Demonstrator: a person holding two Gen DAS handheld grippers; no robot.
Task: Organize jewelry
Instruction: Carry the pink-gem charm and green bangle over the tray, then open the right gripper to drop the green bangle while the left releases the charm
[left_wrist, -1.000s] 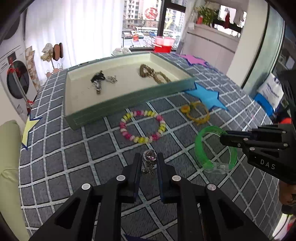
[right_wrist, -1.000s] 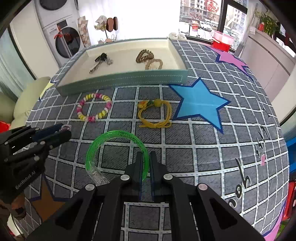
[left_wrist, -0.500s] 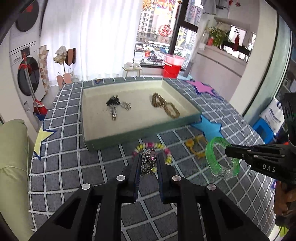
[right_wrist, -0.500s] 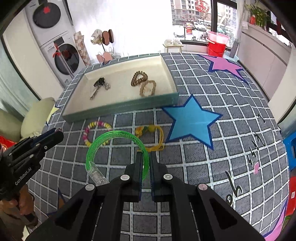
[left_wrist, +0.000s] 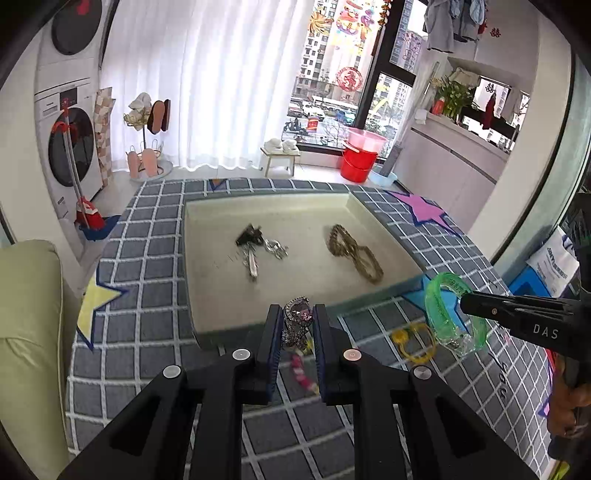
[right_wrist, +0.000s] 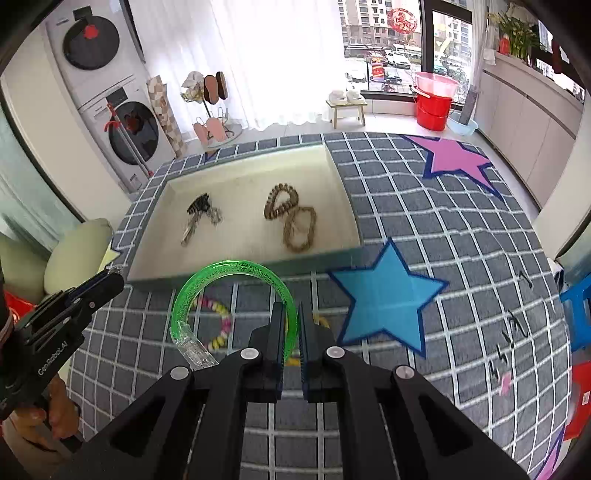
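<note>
Two pieces already in tray (left_wrist: 207, 266): keys (left_wrist: 251, 245), brown bracelets (left_wrist: 354, 253). Left gripper (left_wrist: 297, 321) clamped on jewelled ring (left_wrist: 298, 314) at near wall.

Right gripper (right_wrist: 291, 319) pinching green bangle (right_wrist: 229, 271) above beaded bracelet (right_wrist: 219, 323) and yellow cord on tabletop (right_wrist: 424, 218).

Bright daylight from the window (left_wrist: 354, 74) far ahead of the grippers, blown out on the curtain (right_wrist: 280, 55). Soft shadows below. Strong fisheye bending, dark corners, slight motion blur.
</note>
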